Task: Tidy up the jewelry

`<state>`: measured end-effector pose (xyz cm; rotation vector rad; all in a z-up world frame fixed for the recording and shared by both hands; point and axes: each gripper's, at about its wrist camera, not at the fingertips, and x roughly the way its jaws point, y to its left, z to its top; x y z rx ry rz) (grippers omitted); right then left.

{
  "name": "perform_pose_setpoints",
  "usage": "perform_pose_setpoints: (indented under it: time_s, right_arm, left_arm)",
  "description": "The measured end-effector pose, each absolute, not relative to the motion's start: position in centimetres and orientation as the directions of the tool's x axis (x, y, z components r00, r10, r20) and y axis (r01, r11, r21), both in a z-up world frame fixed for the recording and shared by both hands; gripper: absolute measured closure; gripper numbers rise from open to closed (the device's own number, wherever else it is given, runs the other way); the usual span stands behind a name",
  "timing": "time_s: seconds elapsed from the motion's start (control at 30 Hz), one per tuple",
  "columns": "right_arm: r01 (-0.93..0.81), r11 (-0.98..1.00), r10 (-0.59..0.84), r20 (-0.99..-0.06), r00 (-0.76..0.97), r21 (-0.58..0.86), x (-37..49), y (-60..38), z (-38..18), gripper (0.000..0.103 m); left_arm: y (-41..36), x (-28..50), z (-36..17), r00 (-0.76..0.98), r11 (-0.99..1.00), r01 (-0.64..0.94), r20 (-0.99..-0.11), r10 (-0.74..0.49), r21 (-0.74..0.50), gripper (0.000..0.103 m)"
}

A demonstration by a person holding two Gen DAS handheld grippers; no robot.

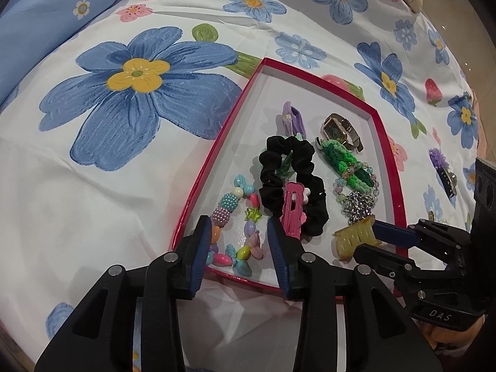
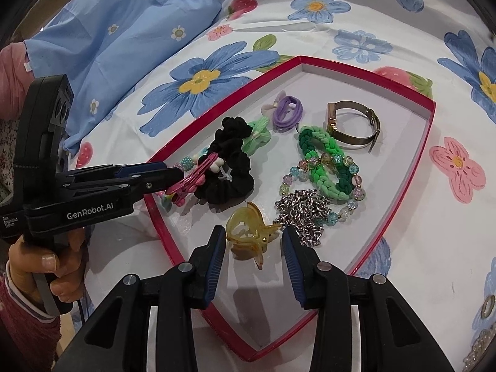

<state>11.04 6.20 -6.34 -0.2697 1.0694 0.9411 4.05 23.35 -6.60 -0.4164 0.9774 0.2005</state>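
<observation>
Nearest the left wrist camera, the left gripper [image 1: 238, 226] is being held low over the near corner of the red box [image 1: 214, 152], its jaws spread and pinching nothing. A colourful beaded bracelet [image 1: 229, 217] is being framed in the gap between them, while the pink hair clip [image 1: 293, 214] is being left just past the right-hand pad at about one o'clock, propped on the black scrunchie [image 1: 291, 161]; this is judged to be a placing spot, since hair pieces are being gathered on that side. In the right wrist view, the right gripper [image 2: 252, 232] is being held over the same box, with the yellow claw clip [image 2: 245, 235] being spanned from pad to pad; whether it is being squeezed or only bracketed cannot be told. Further in, at twelve to one o'clock from that clip, the silver chain [image 2: 303, 214], green braided band [image 2: 322, 161], watch [image 2: 353, 124] and purple hair tie [image 2: 288, 110] are being kept together inside the box, which is resting on the flowered bed sheet [image 2: 403, 186]. At three o'clock in the left view, a purple-flowered clip [image 1: 440, 167] is being left outside the box, so the sorting is judged unfinished.
</observation>
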Motion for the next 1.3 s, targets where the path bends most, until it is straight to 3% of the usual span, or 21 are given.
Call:
perform_pose_setpoints:
  time_s: [0.5, 0.7, 0.9, 0.97, 1.3]
  right_arm:
    - [-0.719, 0.636, 0.580, -0.788, 0.204, 0.282, 9.9, 2.3, -4.1, 0.059]
    - [-0.689, 0.656, 0.606, -0.760, 0.237, 0.308, 9.6, 0.8, -3.5, 0.059]
    - [-0.656, 0.666, 0.647, -0.712, 0.271, 0.356, 9.5, -0.6, -2.9, 0.055]
    - [-0.643, 0.666, 0.661, -0.699, 0.275, 0.377, 9.4, -1.0, -2.9, 0.050]
    - [-0.601, 0.664, 0.699, -0.653, 0.291, 0.444, 8.2, -2.9, -2.8, 0.050]
  left_arm:
    - [22.5, 2.3, -5.0, 0.573, 0.896, -0.362, -0.820, -0.005, -0.258, 0.055]
    - [22.2, 1.3, -4.4, 0.586, 0.886, -0.376, -0.811, -0.001, -0.273, 0.044]
    - [21.7, -0.4, -4.1, 0.608, 0.859, -0.403, -0.794, -0.008, -0.317, 0.022]
    - [21.5, -0.9, -4.0, 0.617, 0.853, -0.407, -0.787, -0.007, -0.327, 0.021]
    - [20.1, -3.3, -3.1, 0.633, 0.837, -0.429, -0.774, 0.010, -0.340, 0.015]
